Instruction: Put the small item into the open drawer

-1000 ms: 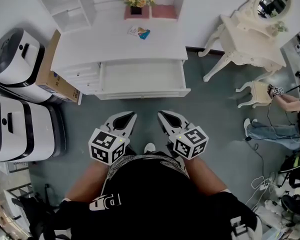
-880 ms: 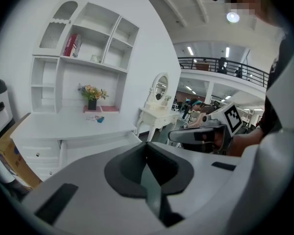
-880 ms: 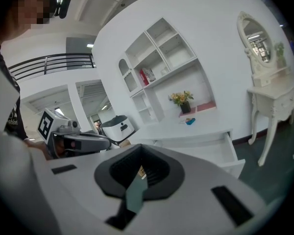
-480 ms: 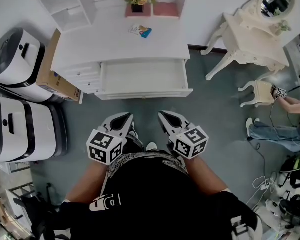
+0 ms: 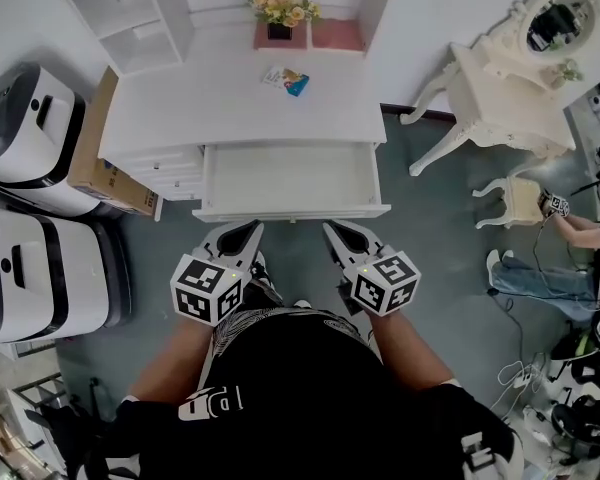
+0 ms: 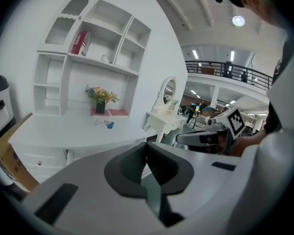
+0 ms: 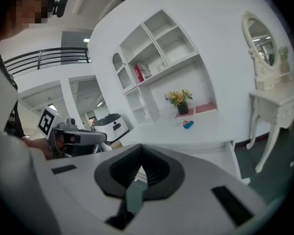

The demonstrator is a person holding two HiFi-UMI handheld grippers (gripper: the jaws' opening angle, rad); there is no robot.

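Here, head view: I look steeply down on a white desk (image 5: 200,98) with its drawer pulled out.
Drawer (image 5: 290,173): open and bare inside, at 12 o'clock from both grippers, its front edge just beyond their tips.
Small item (image 5: 292,80): blue and white, lying on the desk top at 12 o'clock past the drawer, not in it, and near a flower pot (image 5: 279,10) at the back edge.
Left gripper (image 5: 248,230): clenched, nothing between the jaws, pointing at the drawer front.
Right gripper (image 5: 332,232): clenched and empty, just beside the left one at its 3 o'clock.
Surroundings: a dressing table (image 5: 500,88) at 2 o'clock and a cardboard box (image 5: 95,148) against the desk at 10 o'clock.
Left gripper view: I see the jaws pressed together at centre with nothing held. The small item (image 6: 104,124) sits on the desk at 10 o'clock, and the right gripper shows at 3 o'clock.
Right gripper view: I see the jaws closed tip to tip and empty. The small item (image 7: 186,124) lies at 1 o'clock in front of the flower pot, and the left gripper shows at 9 o'clock.
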